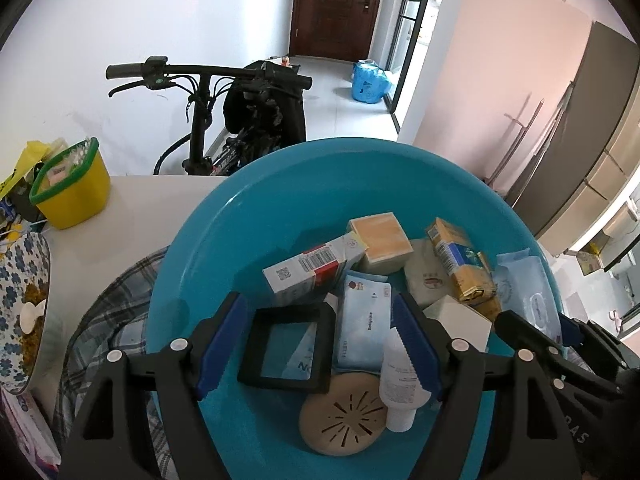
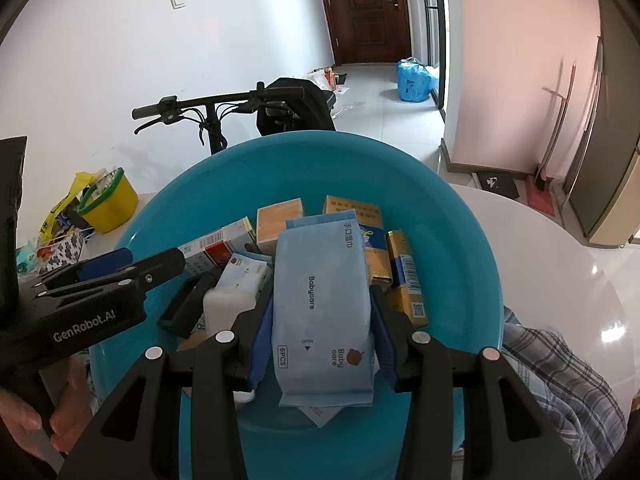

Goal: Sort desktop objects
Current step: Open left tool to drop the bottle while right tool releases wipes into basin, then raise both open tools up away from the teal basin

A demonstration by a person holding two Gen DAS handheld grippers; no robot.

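The right tool [image 2: 322, 344] pinches a pale blue Babycare wet-wipe pack [image 2: 322, 312] across its width, holding it over the middle of the teal basin [image 2: 168, 216] that sits on the white surface [image 2: 560, 264]. That pack is likely light and soft, a limp film pouch whose ends will sag and whose skin can slide between the pads, so a hold across the fuller middle, as now, seems the safest. The left tool [image 1: 320, 340] stands spread over the near part of the basin, pressing on nothing; between its pads lie a black square frame [image 1: 286, 346], a second blue wipe pack [image 1: 362, 320] and a small white bottle [image 1: 400, 376], with a round beige vented lid [image 1: 344, 414] just nearer than the frame. The frame should be stiff and light, best taken across one side bar; the bottle is smooth and round and may roll, so its body is the place to hold. Toward the far side of the basin sit cartons: a white and red box with a barcode [image 1: 308, 270], an orange-topped box [image 1: 382, 242] and a gold carton [image 1: 462, 268], all likely rigid and easy to take by flat faces. The held pack hides whatever lies beneath it, the cartons overlap, and their print is too small to read. The near rim of the basin is cut off by the tools, and plaid cloth [image 1: 116, 304] beside the basin is only partly seen.
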